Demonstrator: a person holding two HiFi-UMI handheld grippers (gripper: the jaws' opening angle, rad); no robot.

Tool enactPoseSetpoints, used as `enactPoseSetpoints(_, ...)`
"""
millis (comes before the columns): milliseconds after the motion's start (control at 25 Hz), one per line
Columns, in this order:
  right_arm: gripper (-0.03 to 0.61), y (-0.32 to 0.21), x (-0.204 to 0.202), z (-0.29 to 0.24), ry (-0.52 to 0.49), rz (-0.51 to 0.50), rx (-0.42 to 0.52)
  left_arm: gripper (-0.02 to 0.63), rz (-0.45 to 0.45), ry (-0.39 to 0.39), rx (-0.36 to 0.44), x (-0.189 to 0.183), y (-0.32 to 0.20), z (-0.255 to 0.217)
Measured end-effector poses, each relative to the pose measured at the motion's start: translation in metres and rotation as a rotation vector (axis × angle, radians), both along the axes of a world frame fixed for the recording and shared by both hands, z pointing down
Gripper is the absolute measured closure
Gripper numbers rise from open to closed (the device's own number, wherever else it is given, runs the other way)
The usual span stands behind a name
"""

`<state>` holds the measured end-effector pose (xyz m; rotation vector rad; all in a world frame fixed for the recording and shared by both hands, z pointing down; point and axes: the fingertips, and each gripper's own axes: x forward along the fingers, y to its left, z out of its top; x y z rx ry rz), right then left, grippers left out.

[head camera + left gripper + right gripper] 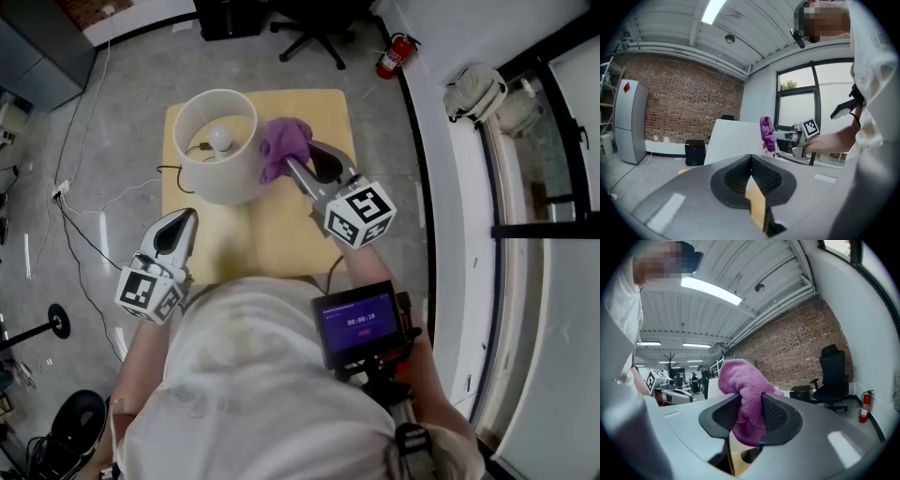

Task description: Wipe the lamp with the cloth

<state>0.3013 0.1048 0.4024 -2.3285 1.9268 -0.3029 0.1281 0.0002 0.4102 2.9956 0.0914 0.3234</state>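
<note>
The grey floor [112, 112] fills most of the head view. The person's white-shirted torso [253, 375] takes the 6 o'clock part, with a small lit screen [359, 323] at its 3 o'clock side.

A pale wooden table [272, 234] stands ahead of the person. The lamp [225, 183], with a white drum shade, sits on the table's 10 o'clock part. A black chair [314, 33] stands on the floor at 12 o'clock beyond the table.

The right gripper [302, 161] reaches in from 4 o'clock of the lamp. Its own view shows both jaws clenched on the cloth [745, 394], which bulges above and below the pads. The left gripper [187, 217] hovers at 7 o'clock of the lamp, over the table's near-left edge and apart from the shade. Its jaws are pressed together with nothing between them [751, 161].

The purple cloth [284, 145] is bunched against the shade at its 3 o'clock side, up by the rim. The left gripper view shows it at the shade's right edge [766, 133].

A red extinguisher [394, 56] leans by the wall at 1 o'clock. A black cord [169, 171] leaves the lamp at 9 o'clock. The bulb [220, 139] shows inside the shade.
</note>
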Motion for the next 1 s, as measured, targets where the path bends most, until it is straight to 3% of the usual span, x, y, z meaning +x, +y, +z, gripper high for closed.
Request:
enactPoseSetpoints(240, 0.437, -0.026, 0.004, -0.044, 0.037, -0.099, 0.059, 0.612, -0.023, 0.009, -0.007, 0.009, 0.007, -0.003)
enactPoseSetpoints(520, 0.439, -0.033, 0.006, -0.033, -0.01, -0.113, 0.085, 0.612, -0.059, 0.0, 0.004, 0.005, 0.005, -0.003)
enactPoseSetpoints(1000, 0.439, -0.007, 0.015, 0.058, -0.065, -0.088, -0.079, 0.612, -0.092, -0.036, 0.002, 0.01, 0.019, 0.006)
